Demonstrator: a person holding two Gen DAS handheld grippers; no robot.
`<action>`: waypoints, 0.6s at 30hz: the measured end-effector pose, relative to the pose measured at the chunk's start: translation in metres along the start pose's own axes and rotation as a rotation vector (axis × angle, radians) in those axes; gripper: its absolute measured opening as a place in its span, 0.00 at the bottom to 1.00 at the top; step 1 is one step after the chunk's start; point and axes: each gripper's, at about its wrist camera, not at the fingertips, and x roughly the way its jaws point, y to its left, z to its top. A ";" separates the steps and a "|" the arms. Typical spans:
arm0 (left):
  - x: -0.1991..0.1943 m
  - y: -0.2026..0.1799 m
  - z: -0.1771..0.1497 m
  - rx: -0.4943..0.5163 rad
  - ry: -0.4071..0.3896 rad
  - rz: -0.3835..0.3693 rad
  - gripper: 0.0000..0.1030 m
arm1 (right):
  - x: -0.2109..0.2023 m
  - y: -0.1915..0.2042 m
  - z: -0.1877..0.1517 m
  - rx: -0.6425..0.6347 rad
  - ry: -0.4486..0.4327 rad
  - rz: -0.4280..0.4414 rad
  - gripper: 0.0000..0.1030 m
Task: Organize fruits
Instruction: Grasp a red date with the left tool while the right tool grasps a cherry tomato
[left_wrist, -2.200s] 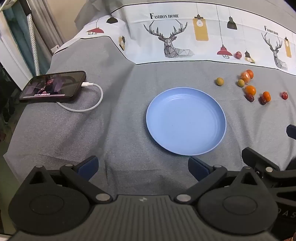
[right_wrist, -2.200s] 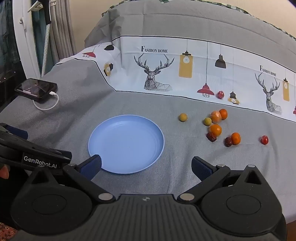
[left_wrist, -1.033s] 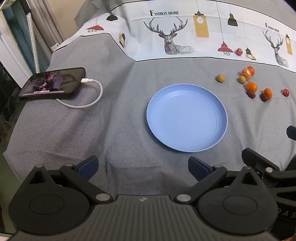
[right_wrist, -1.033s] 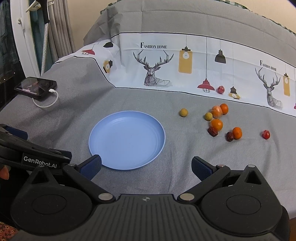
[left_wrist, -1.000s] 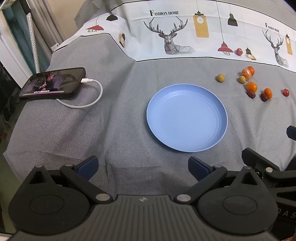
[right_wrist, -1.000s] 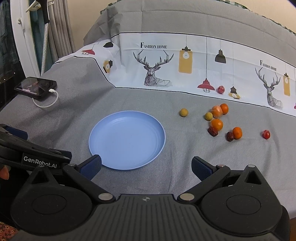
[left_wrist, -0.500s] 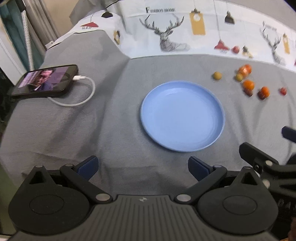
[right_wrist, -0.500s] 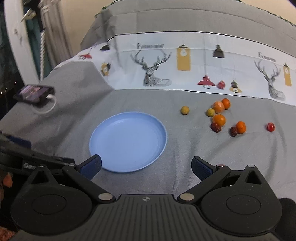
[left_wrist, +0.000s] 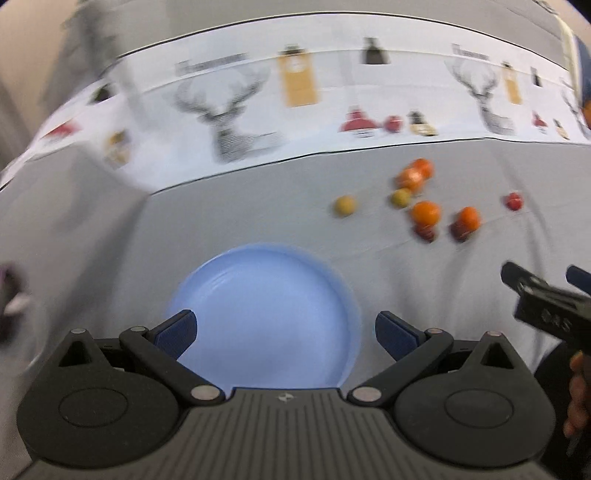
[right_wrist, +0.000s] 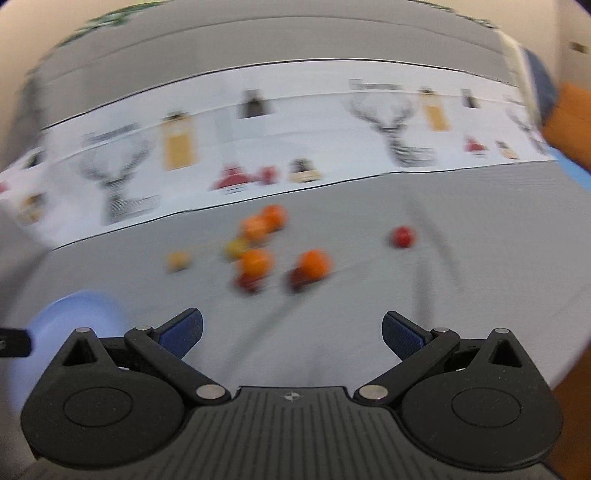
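1. Though both views are blurred, the fruits (right_wrist: 255, 260) read as small round orange, yellow and dark red balls, with no long axis to tell.
2. They lie scattered on the grey cloth (right_wrist: 461, 295), beyond the blue plate (left_wrist: 266, 295).
3. Left gripper (left_wrist: 286, 328) and right gripper (right_wrist: 291, 330) gape wide, holding nothing.

Both tongs, left (left_wrist: 286, 330) and right (right_wrist: 291, 330), agape, empty.

Colours and patterns, bed surface

A pale blue plate (left_wrist: 266, 295) is seen on grey cloth (left_wrist: 258, 206); beyond it, orange, yellow-green and dark red fruits (left_wrist: 424, 212), then a white band (left_wrist: 332, 110) printed with grey deer and lamps.
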 end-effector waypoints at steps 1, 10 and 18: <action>0.010 -0.013 0.008 0.021 -0.003 -0.017 1.00 | 0.014 -0.010 0.005 0.000 -0.003 -0.024 0.99; 0.113 -0.115 0.053 0.123 0.004 -0.122 0.99 | 0.139 -0.069 0.037 -0.036 0.041 -0.099 0.99; 0.174 -0.139 0.073 0.094 0.064 -0.125 0.73 | 0.209 -0.085 0.047 -0.062 0.087 -0.056 0.98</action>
